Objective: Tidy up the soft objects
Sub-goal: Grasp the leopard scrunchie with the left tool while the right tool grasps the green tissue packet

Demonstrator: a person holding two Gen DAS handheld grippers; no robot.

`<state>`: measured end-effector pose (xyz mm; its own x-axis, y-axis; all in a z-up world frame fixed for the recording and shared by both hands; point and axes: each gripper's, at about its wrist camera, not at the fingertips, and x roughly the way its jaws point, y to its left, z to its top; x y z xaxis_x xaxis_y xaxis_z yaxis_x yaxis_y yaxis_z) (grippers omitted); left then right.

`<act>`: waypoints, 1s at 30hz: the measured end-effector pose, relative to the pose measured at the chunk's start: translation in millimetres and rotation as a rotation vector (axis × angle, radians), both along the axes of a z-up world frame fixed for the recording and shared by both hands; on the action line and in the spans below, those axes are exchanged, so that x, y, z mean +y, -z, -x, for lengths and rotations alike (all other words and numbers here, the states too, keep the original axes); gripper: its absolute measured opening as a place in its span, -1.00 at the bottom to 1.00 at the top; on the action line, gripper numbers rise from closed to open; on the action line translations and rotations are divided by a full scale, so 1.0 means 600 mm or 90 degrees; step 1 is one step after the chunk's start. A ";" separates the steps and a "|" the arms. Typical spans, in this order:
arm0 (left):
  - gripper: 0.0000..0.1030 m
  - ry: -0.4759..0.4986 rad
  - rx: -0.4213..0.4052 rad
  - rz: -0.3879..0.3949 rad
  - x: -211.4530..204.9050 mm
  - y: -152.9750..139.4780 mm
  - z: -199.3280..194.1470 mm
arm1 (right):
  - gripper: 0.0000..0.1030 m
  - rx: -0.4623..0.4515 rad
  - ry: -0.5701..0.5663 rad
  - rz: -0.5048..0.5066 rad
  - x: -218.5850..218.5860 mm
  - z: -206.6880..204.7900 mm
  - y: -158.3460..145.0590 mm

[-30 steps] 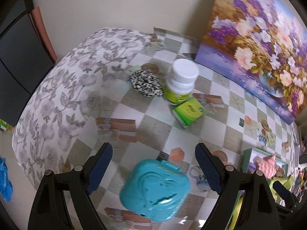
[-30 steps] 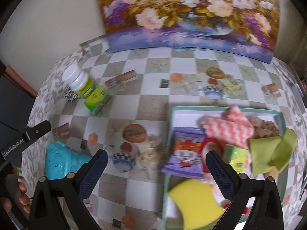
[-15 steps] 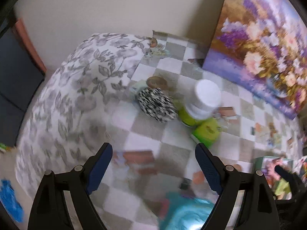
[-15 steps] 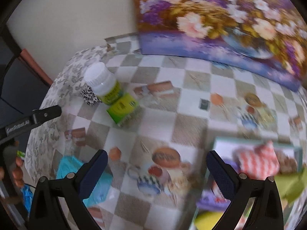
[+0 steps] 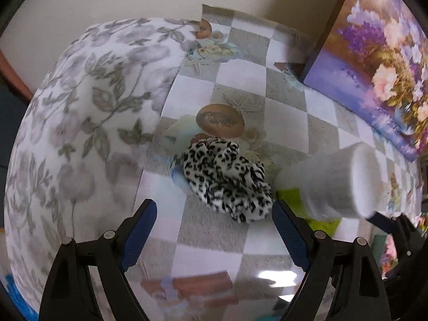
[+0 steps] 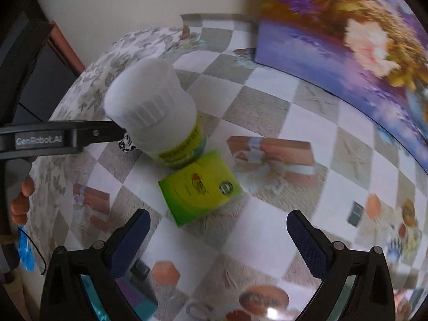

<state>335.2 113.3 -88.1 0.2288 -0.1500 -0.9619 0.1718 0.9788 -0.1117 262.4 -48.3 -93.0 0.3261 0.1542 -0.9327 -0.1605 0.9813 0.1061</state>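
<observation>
Left gripper (image 5: pixel 212 230) jaws wide, empty; view is now closing on the leopard-print scrunchie (image 5: pixel 227 178) at 12 o'clock, teal case gone from frame. Right gripper (image 6: pixel 218 236) jaws spread, empty, now facing the green box (image 6: pixel 199 188); white-capped bottle (image 6: pixel 157 117) at 11 o'clock. Scrunchie is likely becoming the next pick.

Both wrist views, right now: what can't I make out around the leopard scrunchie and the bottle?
- Leopard scrunchie: right wrist view shows only a sliver; the white bottle hides the rest.
- Bottle label: left wrist view, blurred and mostly hidden behind the cap.
- Green box: print too small to read; left wrist view, mostly hidden by the bottle.
- Teal tray: cut off by the lower edge.
</observation>
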 end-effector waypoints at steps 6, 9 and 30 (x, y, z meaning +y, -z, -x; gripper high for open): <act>0.71 0.017 0.006 -0.008 -0.007 0.030 -0.022 | 1.00 0.009 -0.005 0.002 -0.001 -0.021 0.027; 0.71 0.017 0.001 -0.006 -0.009 0.034 -0.027 | 0.87 0.003 -0.014 -0.004 0.003 -0.027 0.030; -0.62 -0.034 -0.004 0.061 -0.003 0.016 -0.002 | 0.35 -0.018 -0.021 -0.039 -0.013 0.030 -0.013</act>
